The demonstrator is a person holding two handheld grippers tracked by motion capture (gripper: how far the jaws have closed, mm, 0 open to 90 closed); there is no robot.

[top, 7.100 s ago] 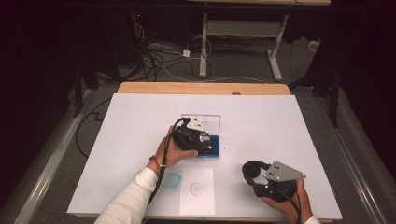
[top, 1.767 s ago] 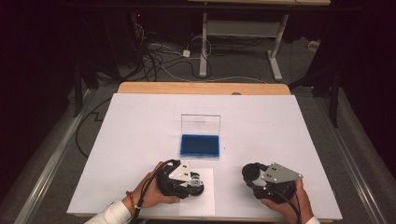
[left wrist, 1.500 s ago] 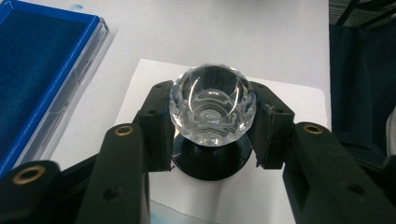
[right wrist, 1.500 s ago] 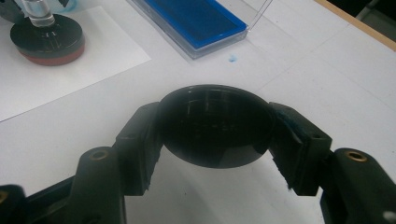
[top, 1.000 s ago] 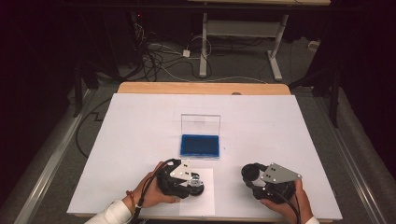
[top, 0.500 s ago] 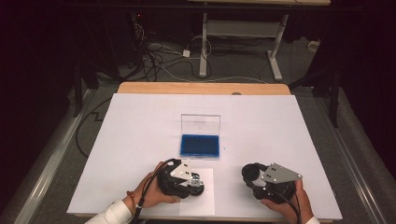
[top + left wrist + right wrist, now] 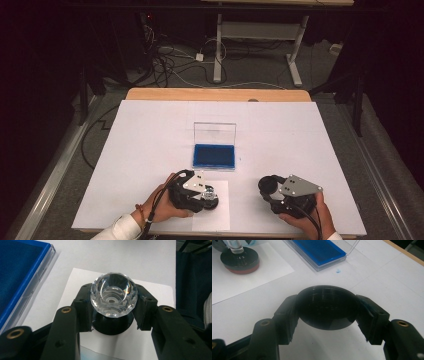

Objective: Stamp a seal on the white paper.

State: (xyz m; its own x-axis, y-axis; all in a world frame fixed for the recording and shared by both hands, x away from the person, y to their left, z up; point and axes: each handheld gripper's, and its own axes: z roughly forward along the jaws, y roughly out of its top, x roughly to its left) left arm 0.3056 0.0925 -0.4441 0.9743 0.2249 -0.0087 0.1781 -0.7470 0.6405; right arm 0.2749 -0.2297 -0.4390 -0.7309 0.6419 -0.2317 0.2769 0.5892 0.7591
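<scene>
A stamp with a faceted clear knob (image 7: 113, 296) and a round black base (image 7: 112, 326) stands on a white paper sheet (image 7: 220, 220) near the table's front edge. My left gripper (image 7: 207, 194) is shut on the knob, a pad against each side of it. The right gripper view shows the same stamp (image 7: 239, 260) at top left, with a red rim under its base. My right gripper (image 7: 327, 312) is shut on a round black cap (image 7: 327, 307), held low over the table at front right (image 7: 270, 185).
A blue ink pad (image 7: 214, 156) lies in a clear case with its lid standing up, in the middle of the white table just beyond the paper. A small blue ink spot (image 7: 338, 271) marks the table beside the case. The wooden far edge (image 7: 215, 94) runs along the back.
Seven seconds ago my left gripper held the stamp at the ink pad; it now stands on the paper sheet nearer the front. Over the last second nothing has moved.
</scene>
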